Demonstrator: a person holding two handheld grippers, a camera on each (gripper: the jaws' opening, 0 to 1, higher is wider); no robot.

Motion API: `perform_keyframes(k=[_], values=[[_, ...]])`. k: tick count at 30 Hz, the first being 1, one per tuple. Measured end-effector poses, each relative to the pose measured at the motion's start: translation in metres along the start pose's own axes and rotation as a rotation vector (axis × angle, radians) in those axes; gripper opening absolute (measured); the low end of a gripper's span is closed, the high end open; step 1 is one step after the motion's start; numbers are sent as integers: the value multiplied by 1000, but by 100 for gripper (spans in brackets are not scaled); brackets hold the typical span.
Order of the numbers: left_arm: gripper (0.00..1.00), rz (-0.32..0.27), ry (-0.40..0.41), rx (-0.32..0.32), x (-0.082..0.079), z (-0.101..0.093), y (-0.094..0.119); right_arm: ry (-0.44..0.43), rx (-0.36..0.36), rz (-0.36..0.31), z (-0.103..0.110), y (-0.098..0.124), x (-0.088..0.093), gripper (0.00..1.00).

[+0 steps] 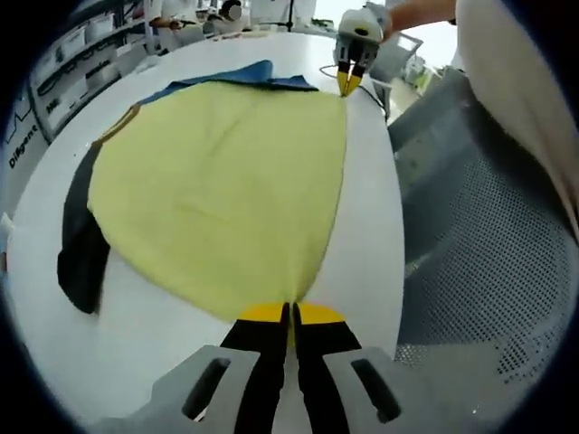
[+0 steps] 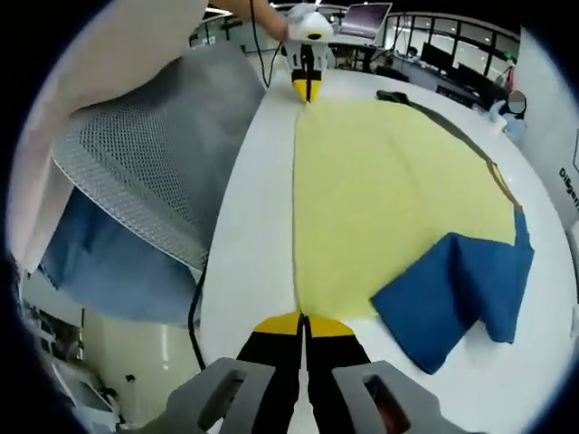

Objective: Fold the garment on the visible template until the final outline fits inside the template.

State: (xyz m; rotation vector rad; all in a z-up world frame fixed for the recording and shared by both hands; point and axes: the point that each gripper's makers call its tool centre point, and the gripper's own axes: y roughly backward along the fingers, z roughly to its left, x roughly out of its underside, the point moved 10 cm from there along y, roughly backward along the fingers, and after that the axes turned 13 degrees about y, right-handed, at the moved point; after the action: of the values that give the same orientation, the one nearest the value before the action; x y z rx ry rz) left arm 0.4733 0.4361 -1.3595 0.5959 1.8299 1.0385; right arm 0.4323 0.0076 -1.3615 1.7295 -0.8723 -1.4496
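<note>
The garment (image 1: 226, 190), yellow w/ blue sleeve (image 2: 457, 294) and a dark part (image 1: 81, 253), is being held flat on the white surface (image 1: 371, 244). One long straight yellow edge is being stretched between the two grippers, running parallel to the near side of the surface; judged reason: tension is being kept along that edge so the fold is laid down straight and w/o wrinkles.

Left gripper (image 1: 289, 312): fingers are being pressed together on the yellow hem, cloth pinched right at the tips. Right gripper (image 2: 302, 318): fingers likewise closed, gripping the opposite corner of the same edge. In each view the other gripper is being seen at the far end of the edge, tips down on the cloth.

In the right gripper view the blue sleeve is being kept folded over the yellow panel, just beside the fingers. The dark part is lying well apart from the left fingers, on the far side of the panel.

Template outline: cannot be made out; fit not verifiable. A grey mesh chair (image 1: 479, 235) is standing beside the surface.
</note>
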Motion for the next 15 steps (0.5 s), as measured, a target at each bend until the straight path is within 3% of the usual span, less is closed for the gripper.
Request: perform_keyframes(k=[15], values=[[3,-7,27,11,4,-4,1,-38,-29,26,2,4,3,0]])
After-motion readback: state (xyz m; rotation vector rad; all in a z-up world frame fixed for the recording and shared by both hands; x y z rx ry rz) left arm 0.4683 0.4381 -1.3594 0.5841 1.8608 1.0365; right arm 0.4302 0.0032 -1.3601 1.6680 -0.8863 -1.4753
